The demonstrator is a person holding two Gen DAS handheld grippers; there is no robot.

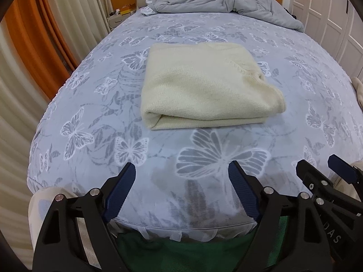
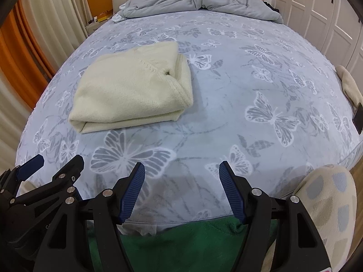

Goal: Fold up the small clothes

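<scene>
A cream knitted garment (image 1: pixel 204 86) lies folded into a thick rectangle on the butterfly-print bed cover (image 1: pixel 113 90); it also shows in the right wrist view (image 2: pixel 133 86). My left gripper (image 1: pixel 181 174) is open and empty, hovering near the bed's front edge, well short of the garment. My right gripper (image 2: pixel 181 172) is open and empty, beside the left one, to the garment's right. The right gripper also shows at the left view's edge (image 1: pixel 317 167), and the left gripper at the right view's edge (image 2: pixel 59 163).
A rumpled grey duvet (image 1: pixel 222 0) lies at the head of the bed. Curtains (image 1: pixel 27 68) hang on the left, white wardrobe doors (image 2: pixel 329 11) stand on the right. A beige cloth and a dark object (image 2: pixel 358 117) sit at the bed's right edge. A green mat (image 2: pixel 181 244) lies below.
</scene>
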